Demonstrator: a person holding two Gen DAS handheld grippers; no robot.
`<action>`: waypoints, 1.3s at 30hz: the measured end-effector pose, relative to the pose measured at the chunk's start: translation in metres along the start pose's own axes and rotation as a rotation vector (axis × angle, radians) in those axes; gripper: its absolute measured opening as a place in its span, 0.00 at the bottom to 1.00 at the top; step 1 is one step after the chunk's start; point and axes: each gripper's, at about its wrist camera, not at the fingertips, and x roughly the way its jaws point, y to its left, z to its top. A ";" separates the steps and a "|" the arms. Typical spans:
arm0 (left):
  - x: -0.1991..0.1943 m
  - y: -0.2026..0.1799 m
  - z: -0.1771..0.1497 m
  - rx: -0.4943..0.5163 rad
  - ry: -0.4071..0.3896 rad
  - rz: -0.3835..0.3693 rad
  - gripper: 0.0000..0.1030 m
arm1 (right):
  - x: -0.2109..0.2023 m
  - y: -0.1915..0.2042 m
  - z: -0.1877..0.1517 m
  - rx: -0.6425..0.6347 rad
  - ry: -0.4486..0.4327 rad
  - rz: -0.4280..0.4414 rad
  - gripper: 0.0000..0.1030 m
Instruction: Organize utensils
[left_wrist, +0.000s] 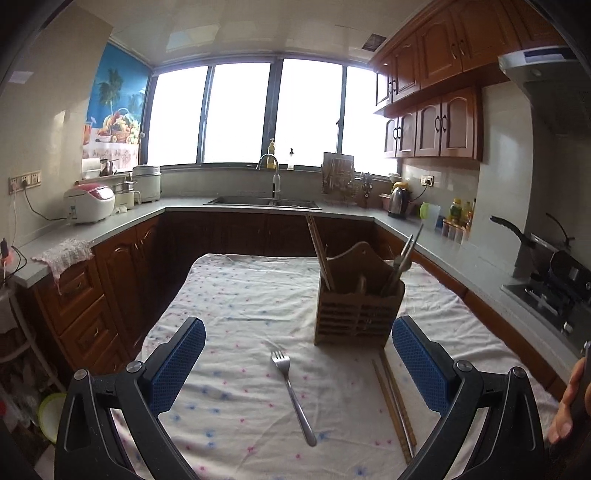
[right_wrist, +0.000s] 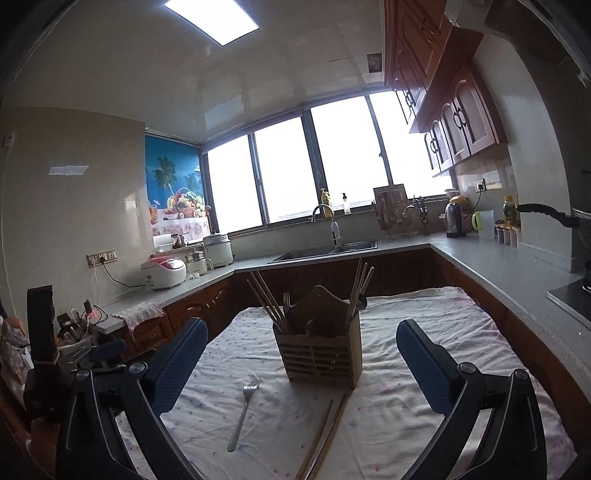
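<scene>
A wooden utensil holder stands on a cloth-covered table, with chopsticks and metal utensils upright in it. A metal fork lies on the cloth in front of it, tines toward the holder. A pair of wooden chopsticks lies beside the fork, to its right. My left gripper is open and empty, above the fork. My right gripper is open and empty, facing the holder from above the table.
Grey counters run around the room with a sink, rice cookers, a kettle and a stove with a pan. The other gripper's body shows at left in the right wrist view.
</scene>
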 end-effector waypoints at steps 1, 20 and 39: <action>0.000 -0.001 -0.010 0.004 0.009 -0.001 0.99 | 0.000 0.000 -0.013 -0.007 0.004 -0.011 1.00; 0.011 -0.004 -0.081 0.009 0.034 0.113 0.99 | 0.007 0.001 -0.102 -0.038 0.073 -0.089 1.00; 0.005 -0.001 -0.090 0.042 -0.017 0.130 0.99 | 0.000 0.000 -0.097 -0.045 0.050 -0.115 1.00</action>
